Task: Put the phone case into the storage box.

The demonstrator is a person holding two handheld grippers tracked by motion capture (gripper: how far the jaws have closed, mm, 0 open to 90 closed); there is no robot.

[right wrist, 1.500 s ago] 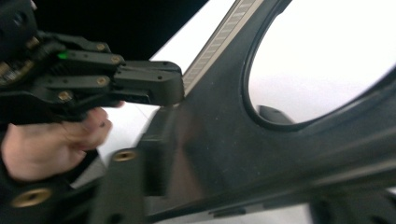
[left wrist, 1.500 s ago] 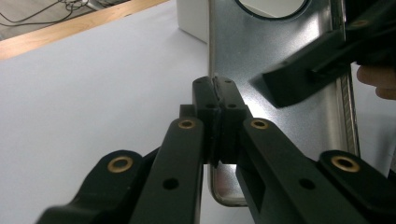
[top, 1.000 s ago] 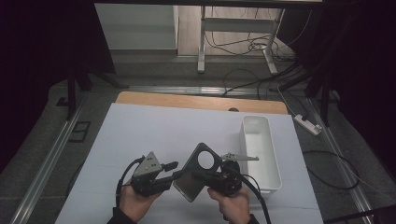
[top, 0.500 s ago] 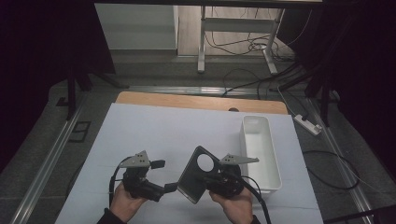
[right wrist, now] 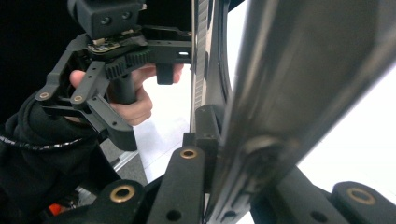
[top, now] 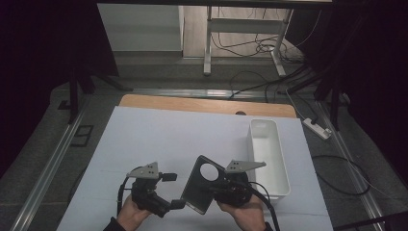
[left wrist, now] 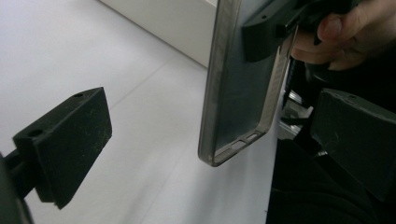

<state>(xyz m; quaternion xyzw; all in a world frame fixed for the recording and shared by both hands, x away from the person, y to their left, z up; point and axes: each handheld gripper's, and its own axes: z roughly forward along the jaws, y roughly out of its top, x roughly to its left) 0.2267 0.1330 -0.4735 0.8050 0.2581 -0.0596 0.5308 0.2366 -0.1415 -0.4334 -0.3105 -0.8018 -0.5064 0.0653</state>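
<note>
The left claw (top: 174, 191) has backed away from the case (top: 202, 184) since a second ago, when it sat close against the case's near edge, and now hangs just at its 8 o'clock, jaws wide apart and empty. The right claw (top: 225, 186) keeps the case clamped by its right side, tilted off the bench (top: 159, 134), with the white bin (top: 269, 159) at 2 o'clock. In the left gripper view the case (left wrist: 243, 84) stands between the spread jaws, untouched. I judge a handover or regrasp is pending.
</note>
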